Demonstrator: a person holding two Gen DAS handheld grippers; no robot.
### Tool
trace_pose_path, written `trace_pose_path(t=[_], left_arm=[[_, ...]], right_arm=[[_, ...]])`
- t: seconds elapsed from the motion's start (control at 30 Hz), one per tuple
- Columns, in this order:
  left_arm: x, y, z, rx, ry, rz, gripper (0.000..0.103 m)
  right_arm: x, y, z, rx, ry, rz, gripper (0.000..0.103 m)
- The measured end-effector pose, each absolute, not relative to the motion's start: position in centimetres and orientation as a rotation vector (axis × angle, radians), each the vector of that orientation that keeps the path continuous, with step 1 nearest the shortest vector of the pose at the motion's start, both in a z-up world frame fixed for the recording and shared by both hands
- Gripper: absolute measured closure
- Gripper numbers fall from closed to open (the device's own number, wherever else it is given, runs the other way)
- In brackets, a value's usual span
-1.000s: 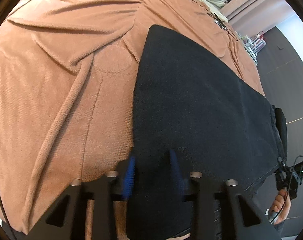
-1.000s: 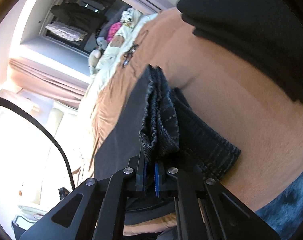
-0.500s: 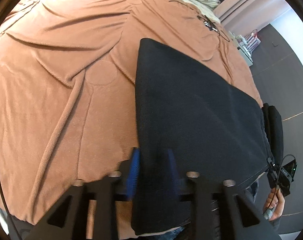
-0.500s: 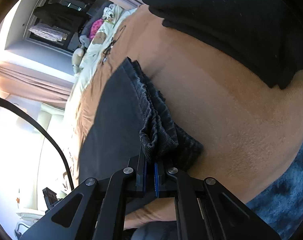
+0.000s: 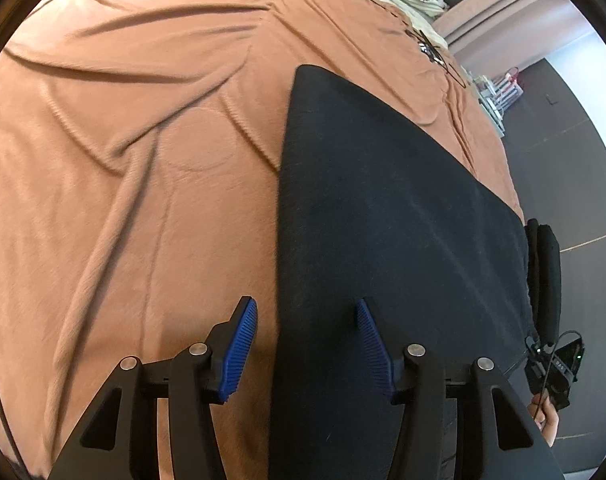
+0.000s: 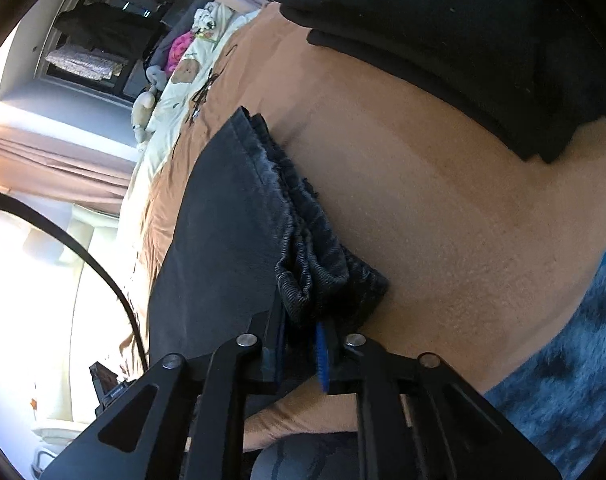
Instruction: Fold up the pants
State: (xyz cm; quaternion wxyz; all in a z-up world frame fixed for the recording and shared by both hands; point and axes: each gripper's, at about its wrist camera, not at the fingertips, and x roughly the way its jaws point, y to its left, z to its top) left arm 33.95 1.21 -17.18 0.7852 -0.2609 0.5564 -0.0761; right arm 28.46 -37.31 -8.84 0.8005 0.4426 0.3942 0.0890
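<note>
The black pants point(image 5: 383, 208) lie flat and folded lengthwise on the brown bedspread point(image 5: 123, 140). My left gripper point(image 5: 305, 320) is open, its blue pads straddling the pants' near left edge without holding it. In the right wrist view the pants point(image 6: 223, 220) stretch away, and my right gripper point(image 6: 303, 328) is shut on the bunched ribbed waistband point(image 6: 315, 272), which it holds just above the bedspread point(image 6: 443, 220).
A stack of folded black clothes point(image 6: 443, 20) lies on the bed past the waistband. Pillows and soft toys point(image 6: 191, 64) are at the bed's head. A blue fuzzy rug point(image 6: 563, 380) and dark floor point(image 5: 563, 140) border the bed.
My left gripper has opened and let go of the pants' edge. My right gripper has lowered the waistband toward the bedspread and still holds it.
</note>
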Motion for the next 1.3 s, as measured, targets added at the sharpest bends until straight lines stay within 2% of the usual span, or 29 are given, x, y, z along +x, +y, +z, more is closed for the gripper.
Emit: trace_pose_path(t=[0.07,0.1,0.13,0.17,0.23,0.47,0.5,0.57,0.63,0.8,1.3], left_arm=[[34.6,1.0,-17.4,-0.572,1.193,-0.181,0.05],[34.8,1.0,-17.4,-0.572,1.188,-0.184,0.056],[35.1,0.9,-17.3,-0.566,1.178,-0.185,0.065],[35.2,1.0,-17.2,-0.561,1.171,-0.182,0.068],[35.4,1.1,-17.2,-0.565,1.155,-0.185,0.077],[35.6,1.0,-16.9,-0.537,1.145,-0.175,0.095],[35.5,1.1,-16.7,-0.536,1.137,-0.166,0.096],[35.3,1.1,-15.8,-0.517,1.11,-0.148,0.096],[35.2,1.3,-14.7,-0.511,1.087,-0.136,0.097],[35.1,2.2,-12.3,-0.504,1.044,-0.137,0.097],[34.0,9.3,-7.3,-0.408,0.98,-0.068,0.097]], right_arm=[[28.1,-37.3,-8.4,0.919,0.849,0.18,0.084],[27.8,-37.4,-8.1,0.899,0.853,0.17,0.082],[27.7,-37.5,-8.0,0.892,0.856,0.161,0.073],[27.4,-37.8,-7.9,0.891,0.854,0.149,0.06],[27.0,-38.2,-7.8,0.906,0.845,0.134,0.051],[29.4,-36.9,-10.0,0.955,0.895,0.206,0.052],[29.6,-36.8,-9.7,0.948,0.885,0.195,0.055],[30.0,-36.7,-9.2,0.946,0.872,0.19,0.075],[30.1,-36.5,-8.5,0.948,0.855,0.206,0.082],[30.2,-34.7,-6.7,0.899,0.841,0.247,0.083],[33.8,-26.3,-6.5,0.816,0.907,0.379,0.084]])
